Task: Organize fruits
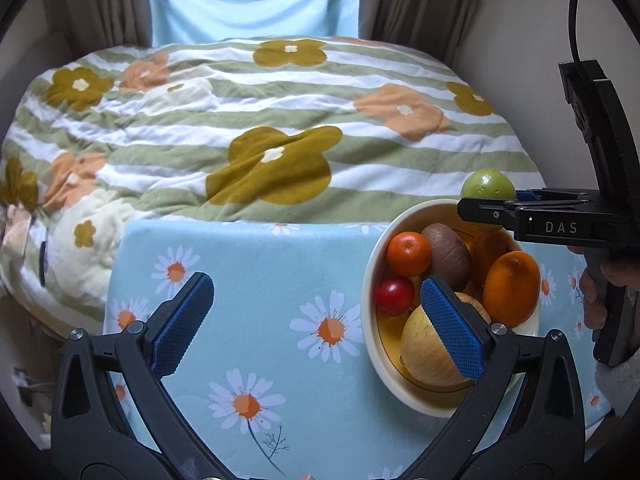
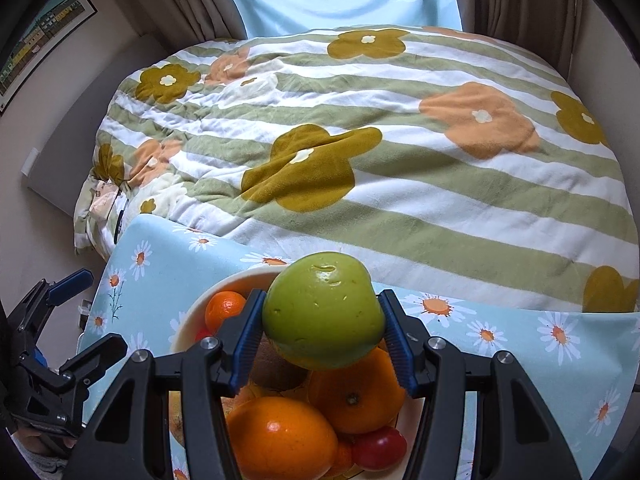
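A cream bowl [image 1: 370, 280] on the daisy-print table holds oranges [image 1: 511, 288], a tangerine [image 1: 409, 253], a kiwi [image 1: 448, 254], a red fruit [image 1: 395, 295] and a yellow apple [image 1: 426, 350]. My right gripper [image 2: 322, 334] is shut on a green apple [image 2: 324, 316] and holds it just above the fruit in the bowl; it also shows in the left wrist view [image 1: 486, 204] over the bowl's far rim. My left gripper [image 1: 316, 320] is open and empty above the table, its right finger [image 1: 452, 328] over the bowl's near side.
The table, covered in a light blue daisy cloth [image 1: 256, 300], stands against a bed with a green-striped floral quilt [image 1: 280, 132]. Curtains [image 1: 416, 0] hang behind the bed. The left gripper shows at the lower left of the right wrist view [image 2: 60, 344].
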Demonstrator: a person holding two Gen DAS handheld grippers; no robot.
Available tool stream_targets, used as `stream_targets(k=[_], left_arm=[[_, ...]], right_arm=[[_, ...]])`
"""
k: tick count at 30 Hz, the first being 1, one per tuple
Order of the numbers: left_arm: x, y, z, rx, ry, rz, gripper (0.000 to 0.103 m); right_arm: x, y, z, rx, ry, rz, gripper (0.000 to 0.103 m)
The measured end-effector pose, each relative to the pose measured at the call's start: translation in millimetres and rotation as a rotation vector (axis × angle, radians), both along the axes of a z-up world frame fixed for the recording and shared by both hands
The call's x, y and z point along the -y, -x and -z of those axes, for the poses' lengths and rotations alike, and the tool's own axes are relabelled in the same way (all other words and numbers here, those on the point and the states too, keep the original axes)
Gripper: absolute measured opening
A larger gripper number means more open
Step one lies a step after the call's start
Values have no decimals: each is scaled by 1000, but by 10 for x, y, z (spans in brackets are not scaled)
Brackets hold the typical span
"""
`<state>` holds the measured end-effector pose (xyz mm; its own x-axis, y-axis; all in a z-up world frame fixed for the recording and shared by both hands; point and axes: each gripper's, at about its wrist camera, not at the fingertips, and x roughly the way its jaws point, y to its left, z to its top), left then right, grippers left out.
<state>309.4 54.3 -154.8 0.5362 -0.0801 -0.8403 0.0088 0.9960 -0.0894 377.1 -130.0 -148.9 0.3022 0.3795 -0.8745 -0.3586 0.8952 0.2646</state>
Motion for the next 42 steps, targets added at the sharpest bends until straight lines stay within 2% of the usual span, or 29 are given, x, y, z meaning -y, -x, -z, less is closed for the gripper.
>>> stream_targets(k=[9,11,13,18,23,30,32,33,34,42], left_arm=[[-22,-41,44,-6,15,2,103],[-20,-41,44,-6,15,2,103],[-19,-44,48,-7,17,4,103],[17,-53,36,-5,14,13,103],[38,7,-44,12,6,26,103],[90,240,-367,68,-24,32,103],[120,338,-493,89,-36,28,103],[137,392,-559,101,-41,27,103],[166,457,-628,115,-45,26,103],[390,1074,-1127,210,-77,-4,103]], right_arm=[[-45,-39,85,-30,3,3,53],[-50,-36,60,-19,-9,1,57],[-69,-39,29,-12,-9,-2,72],[-43,-18,-61,7,-24,26,83],[-23,81,-162,34,0,43,84],[92,379,-497,98,2,92,84],[148,504,-620,119,6,105,88],[186,574,-685,135,14,113,96],[226,658,-759,155,22,126,100],[584,1399,-1300,272,49,213,102]])
